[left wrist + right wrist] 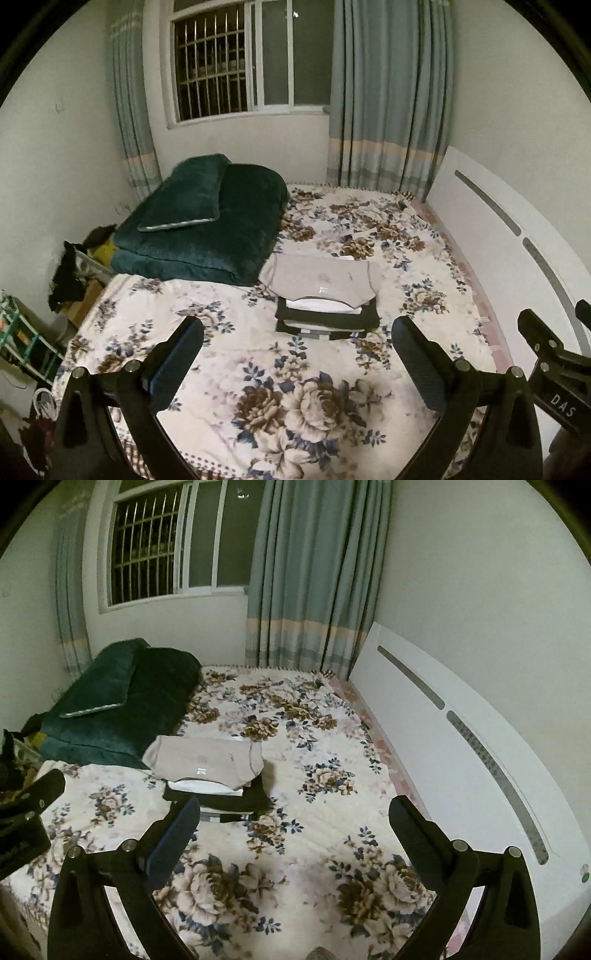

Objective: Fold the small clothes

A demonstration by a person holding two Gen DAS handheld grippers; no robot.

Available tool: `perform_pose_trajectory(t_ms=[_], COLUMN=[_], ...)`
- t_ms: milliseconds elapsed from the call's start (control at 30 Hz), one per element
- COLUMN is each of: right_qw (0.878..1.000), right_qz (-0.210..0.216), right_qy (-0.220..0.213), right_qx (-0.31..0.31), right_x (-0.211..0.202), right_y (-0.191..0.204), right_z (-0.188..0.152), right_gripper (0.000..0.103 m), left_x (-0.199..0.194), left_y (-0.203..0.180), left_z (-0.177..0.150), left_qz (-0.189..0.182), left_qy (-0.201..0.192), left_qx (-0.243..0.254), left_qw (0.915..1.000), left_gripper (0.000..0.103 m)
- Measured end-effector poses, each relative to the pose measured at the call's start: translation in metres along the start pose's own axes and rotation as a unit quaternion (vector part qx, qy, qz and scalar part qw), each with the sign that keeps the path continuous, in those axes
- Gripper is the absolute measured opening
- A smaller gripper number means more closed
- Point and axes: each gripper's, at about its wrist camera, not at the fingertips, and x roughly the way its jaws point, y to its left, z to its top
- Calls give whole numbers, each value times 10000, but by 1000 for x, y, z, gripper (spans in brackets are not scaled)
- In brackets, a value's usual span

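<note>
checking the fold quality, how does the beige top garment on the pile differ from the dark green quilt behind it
The beige folded garment is pale and thin, while the dark green plush quilt is deep-coloured and bulky. The garment tops a stack of folded clothes mid-bed; the quilt lies on the floral bedspread by the left wall, a green pillow on it. Both are folded and ungripped.

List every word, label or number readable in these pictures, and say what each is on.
"DAS": white letters on the black body of the right tool.
Pale print on the chest of the beige top, uppermost on the stack of folded clothes: too blurred to read.
Nothing else carries readable text.
</note>
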Motion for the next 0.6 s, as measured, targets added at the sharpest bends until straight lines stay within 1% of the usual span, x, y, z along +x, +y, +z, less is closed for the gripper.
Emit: perform_pose_trajectory(t_ms=[133,267,367,533,600], right_qw=[9999,9996,9994,9992,9991], right_qz=[113,206,279,324,340], right_qy=[-49,-184,-221,-253,-262], right_qx=[75,22,26,-16,-22], right_x=[-35,-67,-81,-87,-90], right_y=[-7,-8,-9,-9,-9], right_z=[-8,-12,-13,-9,-9], right_gripper=[103,103,103,103,103], left_x=[-30,-48,-55,-66,-68], left_y=[2,6,10,15,16], left_z=[-6,-9,-11,-17,-18], left_qz=[6,31,53,68,140], left_qy=[-93,-185,-235,-280,-297], left_qx=[-1,-56,-155,-239,-253], left_qw=[10000,9998,9996,9993,9991], left_gripper=[103,103,103,103,103])
